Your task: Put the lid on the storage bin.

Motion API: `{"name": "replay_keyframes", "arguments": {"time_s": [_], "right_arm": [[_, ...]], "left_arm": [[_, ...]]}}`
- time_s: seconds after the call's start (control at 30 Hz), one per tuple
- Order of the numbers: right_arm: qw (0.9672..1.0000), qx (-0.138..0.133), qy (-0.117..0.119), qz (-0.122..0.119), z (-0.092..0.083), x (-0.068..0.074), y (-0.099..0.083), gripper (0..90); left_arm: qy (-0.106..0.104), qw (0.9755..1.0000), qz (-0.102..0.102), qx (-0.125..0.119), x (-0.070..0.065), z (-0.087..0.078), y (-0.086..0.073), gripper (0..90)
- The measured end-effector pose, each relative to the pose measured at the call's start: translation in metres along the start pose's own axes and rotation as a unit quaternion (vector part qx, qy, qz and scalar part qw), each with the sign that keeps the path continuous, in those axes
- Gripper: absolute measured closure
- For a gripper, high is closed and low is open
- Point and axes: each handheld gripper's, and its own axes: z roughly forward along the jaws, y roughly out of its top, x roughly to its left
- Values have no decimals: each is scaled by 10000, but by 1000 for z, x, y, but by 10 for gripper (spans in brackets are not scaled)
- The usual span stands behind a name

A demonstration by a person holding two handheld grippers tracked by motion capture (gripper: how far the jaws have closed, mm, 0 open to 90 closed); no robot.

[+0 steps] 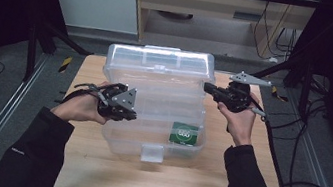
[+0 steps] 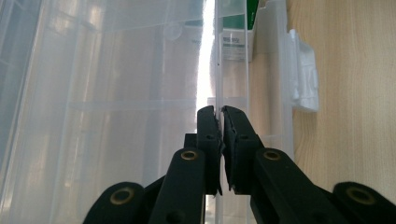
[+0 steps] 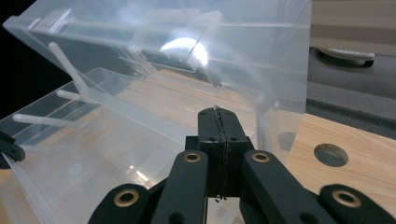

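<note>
1. Nearest me on the bench (image 1: 91, 172) I count two sleeved forearms, each hand carrying one gripper, so two grippers in all.

2. My left gripper (image 2: 219, 112) has its jaws pinching a thin clear wall of the plastic box (image 1: 155, 102), at the box's left side as the high view shows it. The wall sits edge-on between the pads. I judge this a narrow hold on slick plastic: if I pull or twist, the wall could slide out of the pinch, or flex and crack.

3. One white latch (image 2: 304, 74) sits on the box's front wall, which faces me. If I tip the box towards me, that latch could catch on the bench.

4. One green packet (image 1: 184, 134) lies in the front right corner of the box. It looks loose, so a sudden tilt would probably send it sliding, or out over the rim.

5. My right gripper (image 1: 211, 88) has its jaws pressed together on nothing, the tip just at the box's right wall. If I push here with the left still pinching, I risk shoving the box across the bench or wrenching the held wall.

6. One clear lid (image 1: 162, 62) stands raised at the far side. A jolt could drop it onto the grippers.

7. One round hole (image 3: 330, 154) shows in the bench beside the box.
</note>
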Motion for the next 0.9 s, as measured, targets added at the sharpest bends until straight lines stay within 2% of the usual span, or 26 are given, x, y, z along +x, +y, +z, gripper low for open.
{"name": "replay_keyframes", "arguments": {"time_s": [0.03,0.1,0.13,0.2,0.33,0.5,0.53,0.63,0.77,0.9], "right_arm": [[10000,7,9,6,0,0,0,900],[10000,24,18,-24,1,1,-1,900],[10000,33,13,-25,1,1,-1,900],[10000,33,27,-6,1,1,-1,900],[10000,46,34,-17,0,1,-1,900],[10000,54,53,-11,-1,1,0,900],[10000,56,57,-17,-1,1,0,900],[9999,75,68,-19,-1,1,0,900],[9999,72,82,-8,-2,2,-1,900],[9999,89,103,3,-2,1,-1,899]], "left_arm": [[-53,9999,-131,69,-3,0,-1,847],[-40,9999,-121,51,-3,0,-1,841],[52,10000,79,-19,0,1,0,830],[102,9999,61,-95,0,2,0,753],[26,9990,-50,-451,0,3,1,686],[-113,9954,-270,-914,-2,8,3,614],[-159,9937,-344,-1052,-3,10,3,604],[-217,9908,-432,-1267,-4,13,2,576],[-215,9857,-589,-1563,-7,15,1,575],[-167,9790,-803,-1867,-11,16,-1,571]]}}
